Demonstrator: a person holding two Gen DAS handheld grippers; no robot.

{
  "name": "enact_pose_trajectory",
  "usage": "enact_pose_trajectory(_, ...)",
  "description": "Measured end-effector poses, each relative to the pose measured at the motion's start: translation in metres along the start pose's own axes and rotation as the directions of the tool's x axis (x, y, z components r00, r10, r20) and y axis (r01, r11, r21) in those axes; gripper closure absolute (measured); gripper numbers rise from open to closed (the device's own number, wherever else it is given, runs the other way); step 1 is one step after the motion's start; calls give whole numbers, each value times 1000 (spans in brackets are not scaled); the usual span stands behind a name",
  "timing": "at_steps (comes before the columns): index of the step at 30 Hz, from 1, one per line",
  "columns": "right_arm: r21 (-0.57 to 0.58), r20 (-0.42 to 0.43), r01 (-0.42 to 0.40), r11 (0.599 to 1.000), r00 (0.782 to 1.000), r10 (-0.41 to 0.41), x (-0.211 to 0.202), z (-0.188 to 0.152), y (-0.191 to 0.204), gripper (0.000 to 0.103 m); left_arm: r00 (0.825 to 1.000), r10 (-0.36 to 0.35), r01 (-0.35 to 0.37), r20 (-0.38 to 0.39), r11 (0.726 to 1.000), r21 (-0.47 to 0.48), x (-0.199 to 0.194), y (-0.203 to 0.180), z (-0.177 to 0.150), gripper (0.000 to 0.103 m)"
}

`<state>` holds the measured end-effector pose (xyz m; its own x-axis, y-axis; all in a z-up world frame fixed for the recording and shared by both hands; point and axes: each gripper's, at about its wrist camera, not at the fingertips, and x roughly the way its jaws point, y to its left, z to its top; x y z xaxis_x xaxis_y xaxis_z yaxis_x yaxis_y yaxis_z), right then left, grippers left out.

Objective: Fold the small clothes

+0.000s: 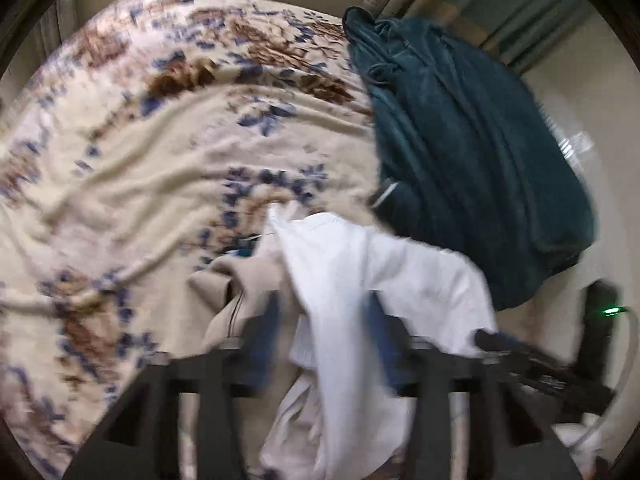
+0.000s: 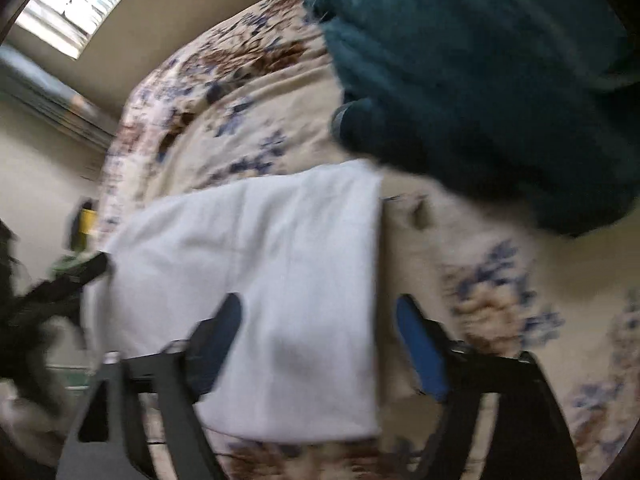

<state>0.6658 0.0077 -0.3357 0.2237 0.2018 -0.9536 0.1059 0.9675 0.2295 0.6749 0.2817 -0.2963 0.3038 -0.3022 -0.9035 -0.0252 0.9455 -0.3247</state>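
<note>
A blanket (image 1: 140, 152) covers the bed and bears everything else. In the left wrist view, a garment (image 1: 360, 280) lies at six o'clock, draped between the left gripper's (image 1: 324, 312) spread fingers. A heap of cloth (image 1: 472, 160) sits on the blanket at two o'clock, behind the garment. A curtain (image 1: 480, 0) hangs at one o'clock, beyond the heap.

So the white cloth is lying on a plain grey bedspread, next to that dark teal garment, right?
Not quite: the bedspread is not plain grey. It is cream with brown and blue flowers, as the left wrist view shows clearly. The rest holds: the white cloth lies on it, near the dark teal garment.
</note>
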Motion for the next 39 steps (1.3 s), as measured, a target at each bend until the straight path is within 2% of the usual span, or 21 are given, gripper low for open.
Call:
enact_pose_trajectory(1,-18,19,51,999,999,-51,-5,-5,3,3,999,44,-44,12,999,22,-4,-5,-5,14)
enact_pose_trajectory(2,-28,34,97,995,995,-96,-7,-9,3,1,996,90,-91,28,995,47,-10,-11,-13,8)
enact_pose_trajectory(4,-38,72,186,982,980,-183,-24,-24,7,1,985,166,-169,45,983,73,-13,-17,-24,4)
enact_pose_trajectory(6,-26,94,233,972,969,-230,-46,-41,8,1,971,231,-235,56,968,92,-21,-26,-39,4)
enact_pose_trajectory(8,-19,116,261,965,959,-257,-63,-53,10,1,964,260,-265,55,959,100,-31,-34,-54,4)
enact_pose_trajectory(13,-24,189,314,949,934,-304,-122,-82,22,1,962,265,-271,68,957,100,-63,-50,-84,4)
enact_pose_trajectory(16,-14,219,307,952,930,-296,-163,-99,27,1,959,264,-274,100,957,100,-93,-63,-98,4)
enact_pose_trajectory(21,-12,301,326,945,903,-307,-239,-130,35,1,948,268,-287,171,952,104,-155,-82,-122,4)
enact_pose_trajectory(28,-22,407,321,947,868,-285,-355,-194,53,1,919,258,-303,298,946,116,-256,-109,-169,4)
enact_pose_trajectory(30,-27,447,327,945,849,-281,-390,-214,60,1,914,253,-303,318,946,118,-277,-115,-180,4)
enact_pose_trajectory(35,-39,520,333,942,812,-265,-459,-262,74,1,898,227,-291,377,949,121,-336,-129,-211,4)
enact_pose_trajectory(39,-44,551,317,947,799,-241,-500,-294,81,1,882,217,-294,418,947,130,-371,-138,-234,4)
